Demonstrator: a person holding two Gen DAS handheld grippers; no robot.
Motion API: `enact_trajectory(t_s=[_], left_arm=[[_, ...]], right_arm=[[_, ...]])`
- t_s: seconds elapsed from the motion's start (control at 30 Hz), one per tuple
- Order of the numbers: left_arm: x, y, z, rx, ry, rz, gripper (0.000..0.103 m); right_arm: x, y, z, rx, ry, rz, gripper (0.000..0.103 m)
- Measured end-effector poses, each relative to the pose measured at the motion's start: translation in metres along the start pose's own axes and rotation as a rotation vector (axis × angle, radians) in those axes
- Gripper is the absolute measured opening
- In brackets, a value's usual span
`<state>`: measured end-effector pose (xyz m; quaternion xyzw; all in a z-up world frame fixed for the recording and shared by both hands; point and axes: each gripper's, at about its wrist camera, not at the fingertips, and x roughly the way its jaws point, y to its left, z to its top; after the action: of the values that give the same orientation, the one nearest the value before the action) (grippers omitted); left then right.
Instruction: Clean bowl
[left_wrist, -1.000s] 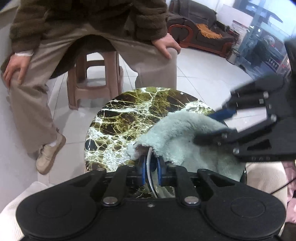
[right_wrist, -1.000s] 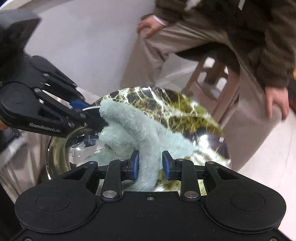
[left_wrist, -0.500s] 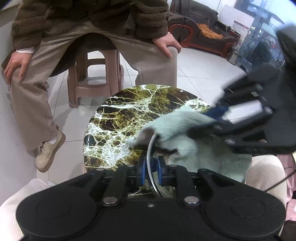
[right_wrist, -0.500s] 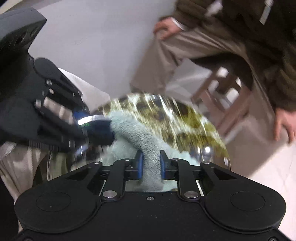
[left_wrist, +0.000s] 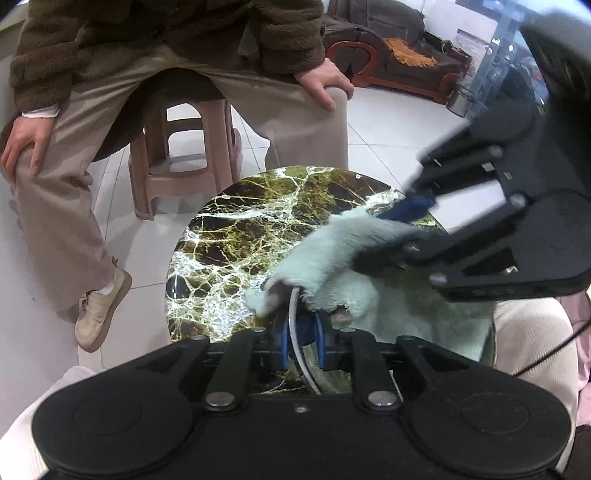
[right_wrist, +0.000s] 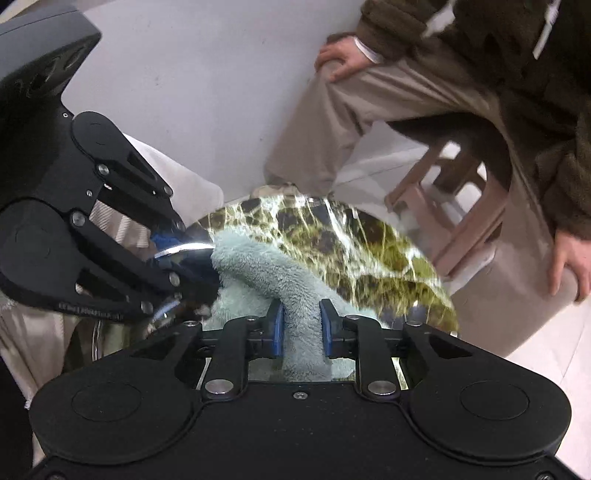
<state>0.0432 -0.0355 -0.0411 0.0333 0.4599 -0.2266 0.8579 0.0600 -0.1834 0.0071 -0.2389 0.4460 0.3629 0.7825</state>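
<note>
Bowl (left_wrist: 295, 347), a shiny metal one, sits at the near edge of the round marble table (left_wrist: 236, 236), its thin rim pinched between the blue pads of the left gripper (left_wrist: 300, 341). Draped into it lies the pale green fluffy cloth (right_wrist: 266, 269); the right gripper (right_wrist: 301, 325) clasps a fold of it, jaws easing open

The right claw (right_wrist: 301, 326) is opening its jaws around a fluffy cloth (right_wrist: 266, 273) that is running between them. Ahead to its left, the left claw (right_wrist: 184, 258) is pinching the bowl (right_wrist: 181, 249) rim over the worktop (right_wrist: 369, 258).
</note>
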Motion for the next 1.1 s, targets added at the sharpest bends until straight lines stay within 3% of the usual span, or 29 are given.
enact_trajectory(t_s=[0.17, 0.23, 0.37, 0.47, 0.63, 0.8, 0.93, 1.07, 1.1], left_arm=[[0.000, 0.000, 0.000, 0.028, 0.001, -0.007, 0.013], [0.000, -0.001, 0.000, 0.047, 0.008, -0.004, 0.013], [0.000, -0.003, 0.001, 0.052, 0.015, 0.008, 0.014], [0.001, -0.001, 0.000, 0.033, 0.010, 0.001, 0.014], [0.001, 0.002, -0.002, 0.022, 0.003, -0.018, 0.013], [0.002, 0.001, -0.001, 0.027, 0.010, -0.017, 0.014], [0.001, -0.003, -0.003, 0.027, 0.006, 0.002, 0.014], [0.000, -0.002, -0.008, -0.005, -0.016, 0.000, 0.015], [0.000, -0.002, -0.010, -0.010, -0.021, 0.000, 0.016]], right_arm=[[-0.015, 0.009, -0.021, -0.010, 0.049, -0.005, 0.019], [-0.017, 0.013, -0.008, -0.051, 0.013, -0.037, 0.019], [-0.009, 0.013, 0.017, -0.061, -0.043, -0.010, 0.019], [-0.003, 0.012, 0.014, -0.061, -0.023, -0.016, 0.019], [-0.009, 0.005, -0.022, 0.012, 0.048, 0.001, 0.019], [-0.010, 0.017, -0.004, -0.062, 0.041, -0.069, 0.019], [0.000, 0.008, 0.017, -0.013, -0.027, -0.025, 0.019], [0.003, -0.002, -0.001, 0.088, -0.011, -0.022, 0.019], [-0.003, -0.005, -0.019, 0.173, -0.010, -0.021, 0.019]])
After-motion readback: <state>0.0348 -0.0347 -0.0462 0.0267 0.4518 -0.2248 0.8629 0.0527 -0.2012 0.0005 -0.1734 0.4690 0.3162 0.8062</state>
